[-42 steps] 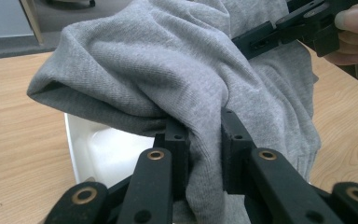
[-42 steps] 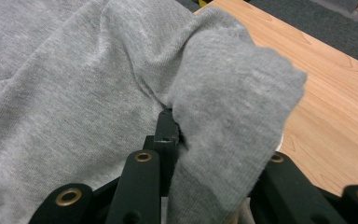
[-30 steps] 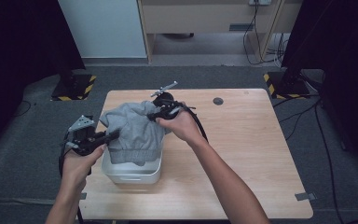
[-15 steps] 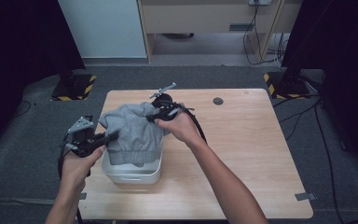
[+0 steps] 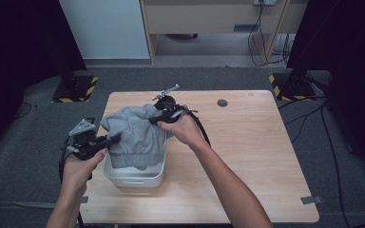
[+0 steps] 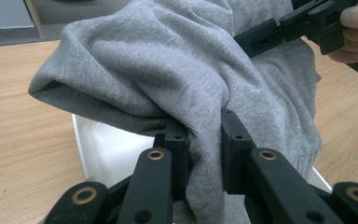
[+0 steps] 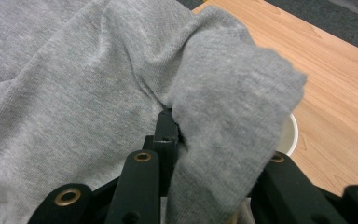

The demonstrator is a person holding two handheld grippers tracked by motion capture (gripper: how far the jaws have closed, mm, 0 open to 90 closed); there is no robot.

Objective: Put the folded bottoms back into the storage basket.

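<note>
Holding the grey garment (image 5: 135,130) over the white bin (image 5: 135,175) near the desk's left edge, both grippers clamp its fabric: left gripper (image 6: 204,140), right gripper (image 7: 214,135). It looks partly in; lowering and letting go remain.

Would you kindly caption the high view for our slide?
Both grippers, left gripper and right gripper, clamp a grey knitted garment above a white plastic bin.

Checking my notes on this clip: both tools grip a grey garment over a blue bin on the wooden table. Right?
Not quite: the bin is white, not blue, as the high view shows. The rest holds: the left tool and right tool both grip the grey garment over it on the wooden table.
</note>
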